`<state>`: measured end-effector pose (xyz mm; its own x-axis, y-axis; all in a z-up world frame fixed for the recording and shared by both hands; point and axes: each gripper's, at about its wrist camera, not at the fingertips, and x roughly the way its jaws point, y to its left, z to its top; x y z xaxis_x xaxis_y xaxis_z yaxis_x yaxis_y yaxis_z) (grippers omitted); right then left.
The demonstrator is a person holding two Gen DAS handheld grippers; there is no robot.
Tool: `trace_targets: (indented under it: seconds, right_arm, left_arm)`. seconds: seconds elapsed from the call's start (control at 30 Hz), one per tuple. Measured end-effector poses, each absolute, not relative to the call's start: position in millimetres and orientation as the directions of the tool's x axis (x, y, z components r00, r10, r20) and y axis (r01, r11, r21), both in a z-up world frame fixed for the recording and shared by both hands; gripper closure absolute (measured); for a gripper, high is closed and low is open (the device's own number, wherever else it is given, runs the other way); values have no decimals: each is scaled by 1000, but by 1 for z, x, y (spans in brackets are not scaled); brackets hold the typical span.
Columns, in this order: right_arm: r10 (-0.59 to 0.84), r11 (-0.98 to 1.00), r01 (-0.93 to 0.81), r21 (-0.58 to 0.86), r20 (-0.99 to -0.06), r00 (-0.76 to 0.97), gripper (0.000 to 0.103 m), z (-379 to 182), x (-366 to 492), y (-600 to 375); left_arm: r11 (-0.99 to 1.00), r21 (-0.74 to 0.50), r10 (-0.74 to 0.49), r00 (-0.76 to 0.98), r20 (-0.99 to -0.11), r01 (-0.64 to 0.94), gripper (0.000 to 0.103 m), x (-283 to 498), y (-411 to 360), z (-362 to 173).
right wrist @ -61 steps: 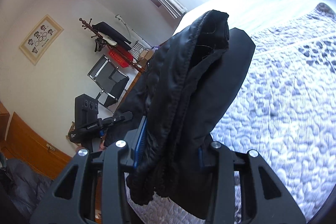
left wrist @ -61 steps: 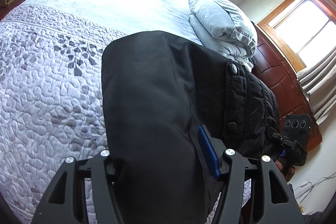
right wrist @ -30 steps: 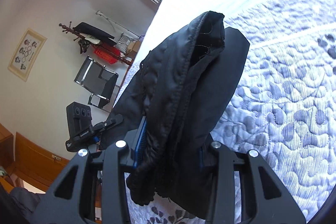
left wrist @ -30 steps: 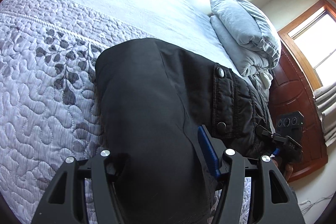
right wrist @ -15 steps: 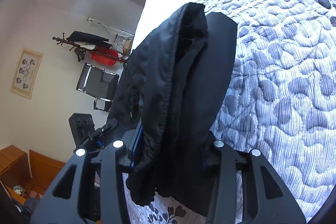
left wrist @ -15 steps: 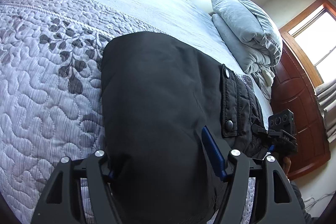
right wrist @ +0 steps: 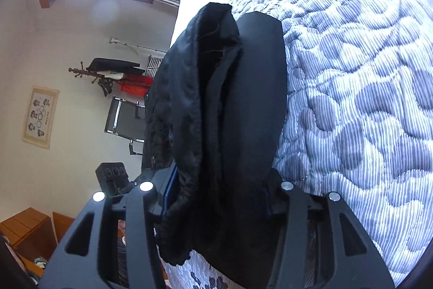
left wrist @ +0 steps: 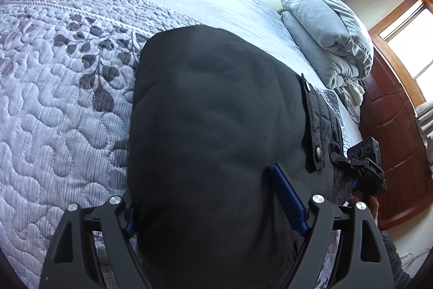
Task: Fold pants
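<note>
The black quilted pants (left wrist: 216, 126) hang between my two grippers over the quilted bedspread (left wrist: 62, 88). My left gripper (left wrist: 216, 202) is shut on one edge of the pants, whose snap-button flap (left wrist: 316, 126) runs down the right side. My right gripper (right wrist: 219, 194) is shut on a bunched edge of the same pants (right wrist: 230, 99), which stand up in front of the camera. The right gripper also shows in the left wrist view (left wrist: 362, 167), at the pants' far right edge. The left gripper shows in the right wrist view (right wrist: 113, 178).
Folded grey blankets (left wrist: 324, 31) lie at the head of the bed against a dark wooden headboard (left wrist: 392, 126). In the right wrist view a coat rack (right wrist: 108, 75), a folding chair (right wrist: 124, 121) and a framed picture (right wrist: 40, 115) stand along the wall beside the bed.
Both grippers have come down toward the bed with the pants still held. The pants now lie lower and flatter over the bedspread, and the right wrist camera has tilted closer to the quilt.
</note>
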<state>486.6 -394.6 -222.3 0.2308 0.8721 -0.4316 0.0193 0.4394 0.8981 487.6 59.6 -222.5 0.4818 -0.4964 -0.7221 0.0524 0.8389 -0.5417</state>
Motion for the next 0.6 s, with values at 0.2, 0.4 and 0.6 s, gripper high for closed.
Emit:
trace_targets:
  seconds: [0.2,0.4,0.6]
  right_arm:
    - [878,428,18,904,-421,227,51,-224,486,-397]
    - [880,423,14,906,-415,233,44,-221,484,-404]
    - [869,422,35,906,-415,270,37,-217,472,-426]
  left_arm:
    - [822,-568,-518,467,-717,40,20,490,62,-228]
    - [816,-576,-525,461,-715,36,21,486,70,-225]
    - [840,-542,-495,463,-735,37,15,474,84,-217]
